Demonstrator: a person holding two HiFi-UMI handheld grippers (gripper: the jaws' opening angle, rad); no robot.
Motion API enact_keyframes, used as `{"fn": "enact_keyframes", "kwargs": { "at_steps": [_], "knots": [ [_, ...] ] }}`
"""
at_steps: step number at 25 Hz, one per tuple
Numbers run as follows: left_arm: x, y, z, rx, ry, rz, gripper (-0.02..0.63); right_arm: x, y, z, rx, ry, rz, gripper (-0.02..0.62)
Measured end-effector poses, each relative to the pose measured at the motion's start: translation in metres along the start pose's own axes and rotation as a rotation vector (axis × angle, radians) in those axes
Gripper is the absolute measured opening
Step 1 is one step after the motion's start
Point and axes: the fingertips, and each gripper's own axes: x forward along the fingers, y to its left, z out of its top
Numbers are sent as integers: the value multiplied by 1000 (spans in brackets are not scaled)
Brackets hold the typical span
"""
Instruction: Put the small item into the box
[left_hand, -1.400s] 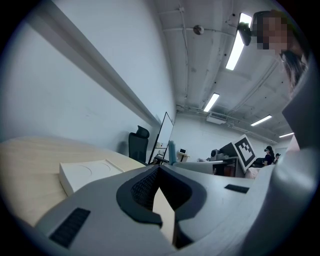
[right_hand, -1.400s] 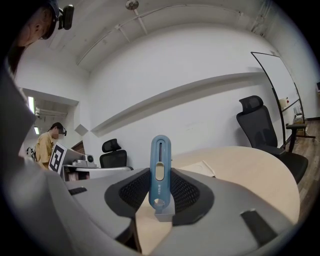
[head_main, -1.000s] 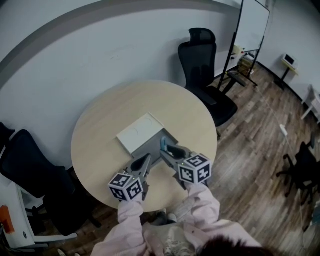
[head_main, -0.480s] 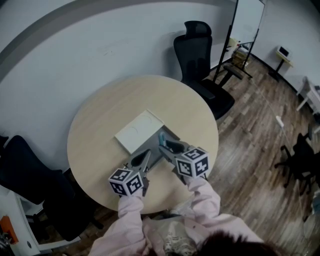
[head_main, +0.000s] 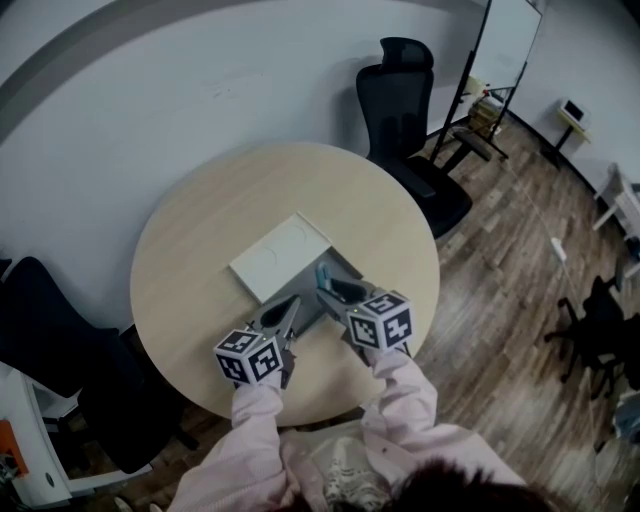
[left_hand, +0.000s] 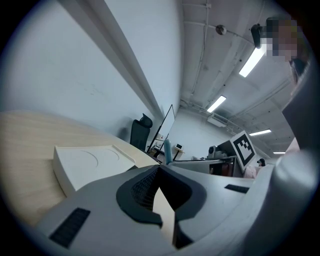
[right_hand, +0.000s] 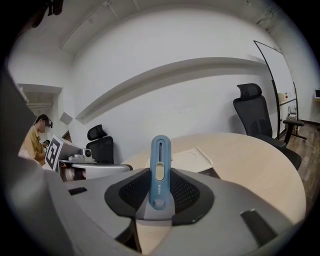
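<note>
A person in pale pink sleeves (head_main: 402, 392) is standing at a round wooden bench (head_main: 200, 240) and is holding a gripper in each hand, both reaching toward the white box (head_main: 282, 258) lying near the bench's middle. The right gripper (head_main: 326, 290) is clamping a blue utility cutter (head_main: 322, 271) between its pads. In the right gripper view the cutter (right_hand: 159, 170) is standing upright in the right gripper (right_hand: 160, 199), with its slotted end and pale slider sticking up above the jaws. In the head view it is hanging over a grey part of the box (head_main: 340, 268), just beside the flat white panel; whether it is touching the box I cannot tell. The left gripper (head_main: 292, 302) is pointing at the near edge of the box, close beside the right one. In its own view the left gripper (left_hand: 159, 170) is showing its jaws meeting at the tips with nothing between them, and the white panel (left_hand: 90, 162), marked with a shallow circle, is lying just ahead to its left. A black office chair (head_main: 410, 120) is standing behind the bench, a whiteboard (head_main: 505, 50) is standing on the wooden floor (head_main: 520, 250) at the far right, and another dark chair (head_main: 50, 330) is sitting at the left.
</note>
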Motion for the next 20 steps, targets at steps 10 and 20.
{"fn": "enact_keyframes", "kwargs": {
  "at_steps": [10,20],
  "knots": [
    [20,17,-4,-59,-11,79,9,23,-16,7,-50,87,80,126],
    [27,33,-15,-117,-23,175,9,48,-27,-4,-143,209,187,127]
  ]
}}
